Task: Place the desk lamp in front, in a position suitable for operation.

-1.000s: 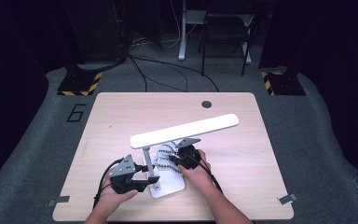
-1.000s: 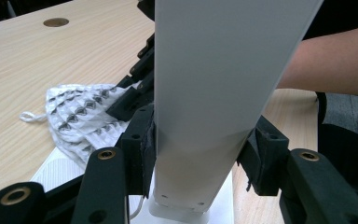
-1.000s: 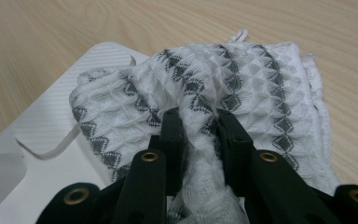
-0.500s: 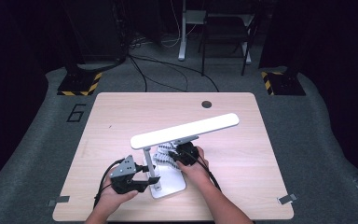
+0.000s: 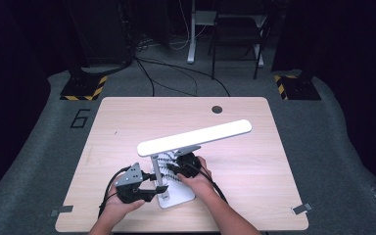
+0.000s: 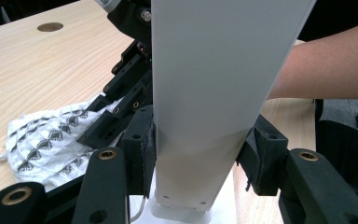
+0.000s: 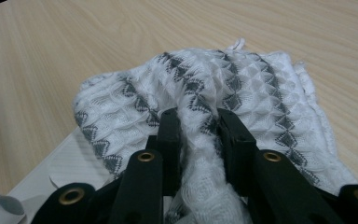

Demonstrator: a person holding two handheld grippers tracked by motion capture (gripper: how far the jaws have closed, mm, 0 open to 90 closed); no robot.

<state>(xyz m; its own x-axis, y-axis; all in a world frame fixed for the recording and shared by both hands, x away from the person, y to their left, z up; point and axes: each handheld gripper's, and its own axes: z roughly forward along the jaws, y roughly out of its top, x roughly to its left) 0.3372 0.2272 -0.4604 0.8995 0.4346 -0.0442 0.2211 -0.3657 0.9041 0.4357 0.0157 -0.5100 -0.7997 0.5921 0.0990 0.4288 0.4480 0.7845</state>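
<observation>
Steadying the desk lamp [image 5: 191,139] by its flat white post, the left gripper [image 5: 149,188] has both pads pressed against the post's 2 sides, as the left gripper view shows, just above the white base [image 5: 176,197] near the table's [image 5: 127,117] front edge. The right gripper [image 7: 199,123] is clamped on a bunched fold of the white cloth with grey diamond bands [image 7: 242,84], which lies partly on the base and partly on the wood, right beside the post.

Compared with the 2 earlier high views, very little has shifted: the lamp head [image 5: 196,137] hangs over the same spot, the left hand [image 5: 120,208] has not moved, and the right hand [image 5: 198,181] has only crept slightly beside the post. The right jaws have just been easing apart a touch, yet the cloth is still pinched between them, so this reads as a slackening of the grip, not a release.

My judgement is that the wiping of the lamp's base is under way, with one tool bracing the lamp so it does not slide while the other works the cloth
</observation>
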